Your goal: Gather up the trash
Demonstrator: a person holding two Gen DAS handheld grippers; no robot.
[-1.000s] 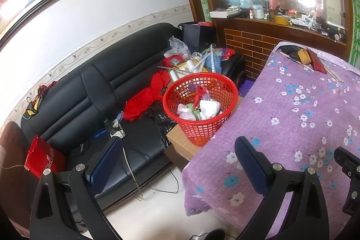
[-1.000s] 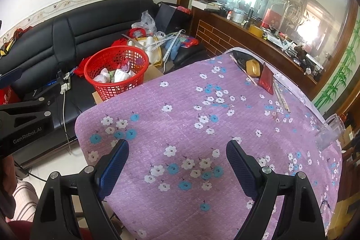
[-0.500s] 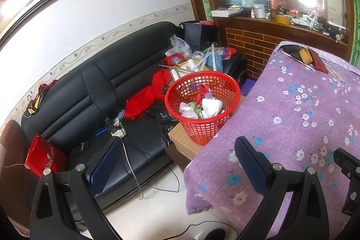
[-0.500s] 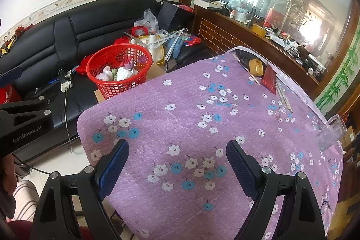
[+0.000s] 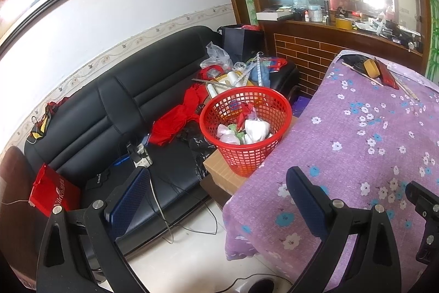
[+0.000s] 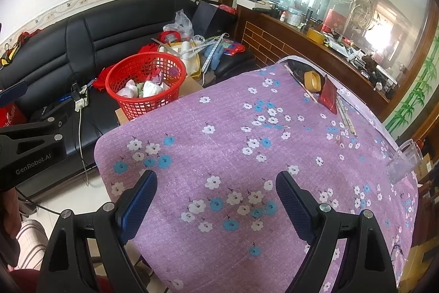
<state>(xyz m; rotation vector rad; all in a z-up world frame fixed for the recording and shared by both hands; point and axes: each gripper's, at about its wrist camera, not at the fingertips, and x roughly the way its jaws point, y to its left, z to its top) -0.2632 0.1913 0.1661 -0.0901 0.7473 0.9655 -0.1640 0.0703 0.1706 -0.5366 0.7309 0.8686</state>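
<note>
A red mesh basket [image 5: 245, 128] [image 6: 145, 85] holds crumpled white and coloured trash and stands on a cardboard box [image 5: 219, 172] beside the table's far left corner. The table has a purple flowered cloth [image 6: 247, 150] [image 5: 370, 144]. My left gripper [image 5: 216, 199] is open and empty, held off the table's near left corner. My right gripper [image 6: 216, 197] is open and empty, low over the near part of the cloth. The left gripper's body also shows at the left of the right wrist view [image 6: 30, 144].
A black sofa [image 5: 109, 106] with red cloth, bags and clutter stands behind the basket. A tape roll [image 6: 312, 80], a red packet [image 6: 329, 95] and sticks lie at the table's far end. A clear cup [image 6: 406, 161] stands at the right edge. Cables cross the floor.
Both grippers have drawn back a little and the views have shifted slightly; the basket sits a bit farther away. Both stay open and empty.
</note>
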